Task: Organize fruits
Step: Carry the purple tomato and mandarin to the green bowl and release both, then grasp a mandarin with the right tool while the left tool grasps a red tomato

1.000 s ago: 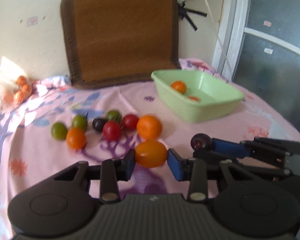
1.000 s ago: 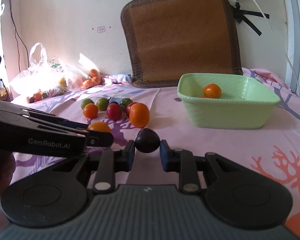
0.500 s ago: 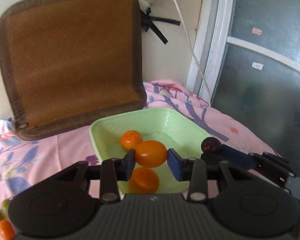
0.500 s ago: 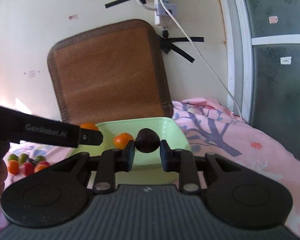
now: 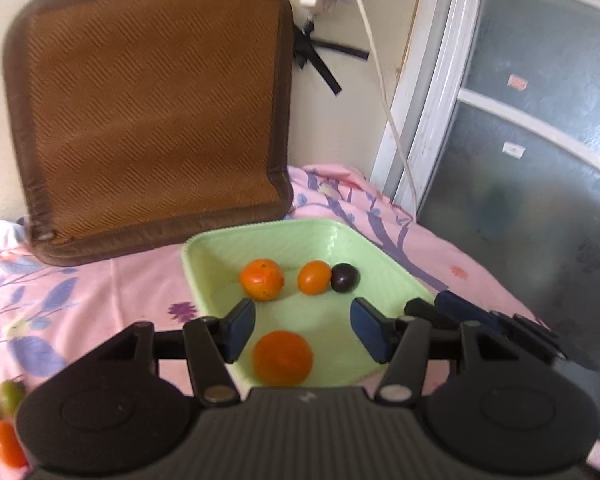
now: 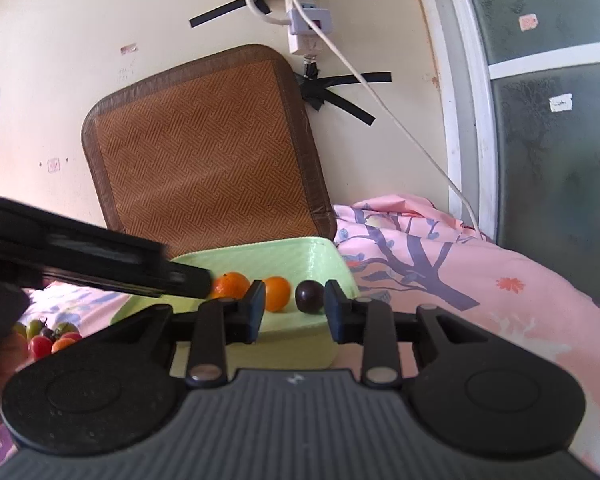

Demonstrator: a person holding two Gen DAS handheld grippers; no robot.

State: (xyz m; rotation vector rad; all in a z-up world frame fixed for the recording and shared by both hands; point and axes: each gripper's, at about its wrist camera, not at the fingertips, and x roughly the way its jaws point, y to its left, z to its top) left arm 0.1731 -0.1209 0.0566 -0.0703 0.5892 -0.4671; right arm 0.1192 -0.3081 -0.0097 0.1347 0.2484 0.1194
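The green tray (image 5: 384, 276) holds an orange mandarin (image 5: 261, 280), an orange tomato (image 5: 314, 277) and a dark round fruit (image 5: 345, 278) side by side, with a second mandarin (image 5: 283, 357) nearer me. My left gripper (image 5: 304, 330) hangs over the tray's near part. Its jaws are opening with nothing between the pads; the near mandarin lies below them. My right gripper (image 6: 296, 312) is at the tray's near wall (image 6: 292, 340), jaws opening and empty. The dark fruit (image 6: 310, 297) rests in the tray just past its pads. The right gripper (image 5: 432, 304) also shows in the left wrist view.
Loose green, red and orange fruits (image 6: 48, 336) stay on the pink floral cloth (image 6: 480, 280) at far left. A brown woven mat (image 5: 148, 120) leans on the wall behind the tray. A power strip with white cable (image 6: 308, 28) hangs above, beside a glass door (image 5: 540, 160).
Both grippers carried their fruit from the pile to above the tray, then opened. The orange tomato and the dark fruit have dropped out and now lie in the tray.
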